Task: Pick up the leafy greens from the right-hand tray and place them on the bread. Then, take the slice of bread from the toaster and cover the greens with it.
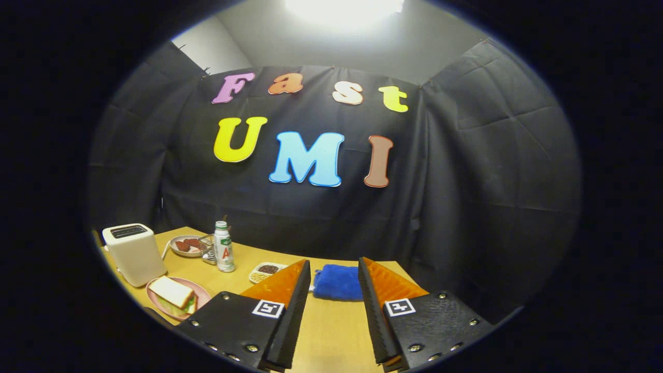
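Gripper (334, 290): fingers spread wide, holding nothing, cloth (337, 282) just beyond.
Sandwich (175, 295): far left on plate (155, 300), greens seemingly covered.
Toaster (133, 254): behind it.

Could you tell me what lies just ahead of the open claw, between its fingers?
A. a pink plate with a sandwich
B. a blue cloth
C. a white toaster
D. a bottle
B: the blue cloth shows on the table between the fingers of the open, empty claw.

Claw (334, 290) fingers apart, empty — bare table (331, 331) between, blue cloth (337, 282) ahead.
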